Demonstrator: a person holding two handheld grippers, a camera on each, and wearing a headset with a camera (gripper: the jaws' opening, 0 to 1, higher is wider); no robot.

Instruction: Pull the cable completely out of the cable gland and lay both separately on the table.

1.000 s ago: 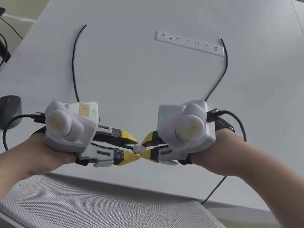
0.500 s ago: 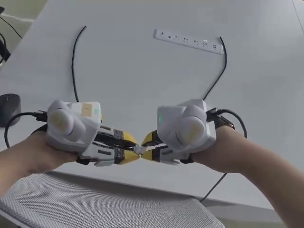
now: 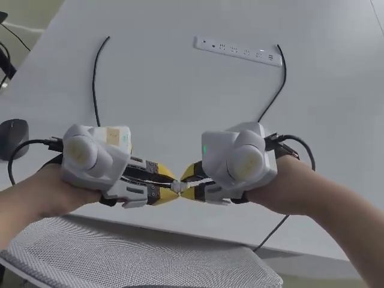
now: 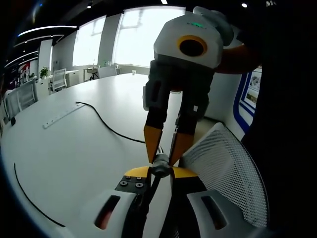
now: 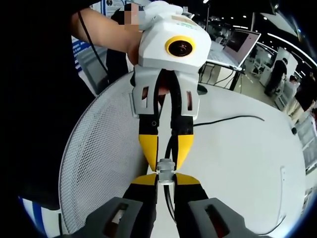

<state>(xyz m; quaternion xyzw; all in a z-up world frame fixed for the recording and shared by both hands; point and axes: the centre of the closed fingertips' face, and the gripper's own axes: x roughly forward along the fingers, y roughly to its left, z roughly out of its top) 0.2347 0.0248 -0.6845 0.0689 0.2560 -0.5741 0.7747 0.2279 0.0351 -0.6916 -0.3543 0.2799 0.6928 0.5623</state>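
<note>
Little has changed. The left gripper point(image 3: 168, 188) and right gripper point(image 3: 185, 186) stay tip to tip at lower centre, over the bench point(image 3: 180, 102) edge. Left jaws pinch the black cable point(image 5: 170, 144), right jaws clamp the cable gland point(image 5: 166, 168). The cable appears not yet pulled out.

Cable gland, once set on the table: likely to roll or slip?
Probably light: the cable gland looks tiny between the jaw tips. Its rounded body may roll on the smooth table. Small and hard-looking, so it could slip from a pinch.
</note>
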